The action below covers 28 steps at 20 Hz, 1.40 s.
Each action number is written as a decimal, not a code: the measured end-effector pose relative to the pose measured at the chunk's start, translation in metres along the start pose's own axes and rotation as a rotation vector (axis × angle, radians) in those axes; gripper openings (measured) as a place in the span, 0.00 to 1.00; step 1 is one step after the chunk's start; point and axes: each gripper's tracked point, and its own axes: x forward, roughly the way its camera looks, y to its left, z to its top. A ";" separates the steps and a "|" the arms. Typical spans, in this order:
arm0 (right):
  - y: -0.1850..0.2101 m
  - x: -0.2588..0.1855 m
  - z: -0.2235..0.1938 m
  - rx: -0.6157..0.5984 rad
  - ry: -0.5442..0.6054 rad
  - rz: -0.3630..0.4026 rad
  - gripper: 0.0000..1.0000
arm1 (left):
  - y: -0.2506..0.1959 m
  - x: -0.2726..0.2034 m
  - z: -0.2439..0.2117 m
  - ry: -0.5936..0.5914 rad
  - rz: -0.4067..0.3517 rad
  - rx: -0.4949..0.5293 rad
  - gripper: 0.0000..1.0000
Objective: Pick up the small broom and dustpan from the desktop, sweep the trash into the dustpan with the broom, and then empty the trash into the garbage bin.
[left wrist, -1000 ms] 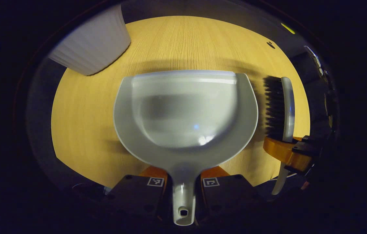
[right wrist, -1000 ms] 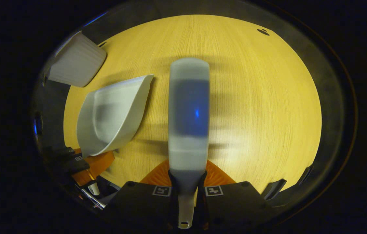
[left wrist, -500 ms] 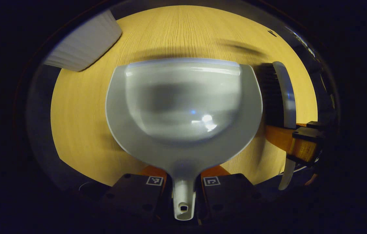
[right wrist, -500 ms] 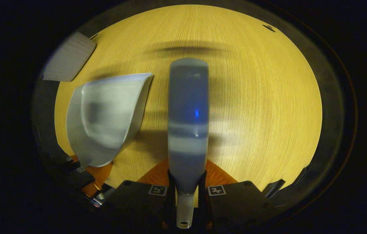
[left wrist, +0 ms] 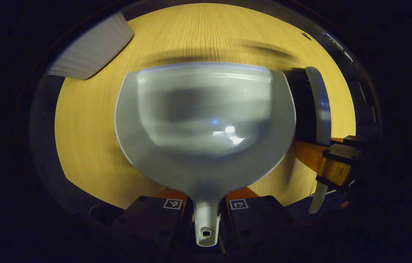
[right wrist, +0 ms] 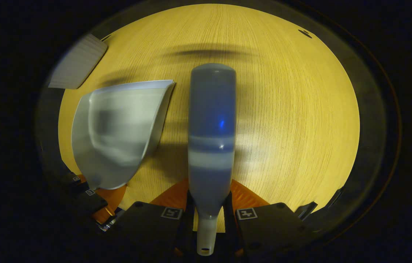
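Left gripper view looks down and forward, close over the dustpan [left wrist: 206, 120], facing the desktop's [left wrist: 85, 146] far edge. Right gripper view looks along the broom [right wrist: 211, 124] back, same heading, equally near. Both share the desktop, the dustpan, the white ribbed bin [left wrist: 89, 51] at the far-left corner.

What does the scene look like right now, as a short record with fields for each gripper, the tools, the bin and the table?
left gripper: shut on the dustpan handle
dustpan: grey, held over the table, nothing visible inside
right gripper: shut on the broom handle
broom: grey back towards its camera; black bristles face the dustpan
garbage bin: white, ribbed, at the far left
table: light wood; no trash visible
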 end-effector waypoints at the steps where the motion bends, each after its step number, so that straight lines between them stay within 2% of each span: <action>1: 0.000 -0.001 0.000 -0.002 0.001 0.000 0.46 | 0.000 0.000 0.000 0.001 -0.005 0.001 0.30; 3: 0.003 -0.002 -0.001 -0.009 0.008 0.014 0.41 | -0.011 -0.002 0.001 -0.001 -0.048 -0.007 0.34; 4: 0.008 -0.004 -0.001 -0.009 0.011 0.026 0.51 | -0.013 -0.001 -0.001 0.008 -0.046 -0.015 0.54; 6: 0.011 0.004 -0.003 -0.018 0.009 0.021 0.64 | -0.009 0.002 -0.005 0.018 -0.002 -0.042 0.77; 7: 0.011 0.002 -0.002 -0.017 0.005 0.018 0.70 | -0.009 0.005 -0.004 0.012 -0.002 -0.049 0.83; 8: 0.010 0.000 -0.002 -0.013 0.003 0.017 0.70 | -0.008 0.003 -0.007 0.017 -0.006 -0.046 0.84; 9: 0.011 0.000 -0.001 -0.013 -0.002 0.017 0.65 | -0.007 0.002 -0.010 0.029 -0.012 -0.045 0.84; 13: 0.013 -0.002 -0.005 -0.010 -0.019 0.023 0.70 | -0.011 -0.001 -0.018 0.040 -0.063 -0.059 0.84; 16: 0.007 -0.009 -0.005 -0.001 -0.066 0.000 1.00 | -0.003 -0.008 -0.017 -0.017 -0.015 -0.027 0.83; 21: 0.003 -0.033 -0.010 0.015 -0.124 0.006 1.00 | 0.001 -0.026 -0.020 -0.118 0.008 0.040 0.83; 24: 0.004 -0.055 -0.018 0.017 -0.177 0.005 1.00 | 0.010 -0.042 -0.024 -0.212 0.069 0.108 0.83; 26: 0.006 -0.070 -0.029 0.018 -0.216 0.014 1.00 | 0.007 -0.054 -0.030 -0.272 0.060 0.131 0.83; 28: 0.009 -0.088 -0.041 0.004 -0.255 0.030 1.00 | 0.004 -0.069 -0.028 -0.388 0.051 0.165 0.83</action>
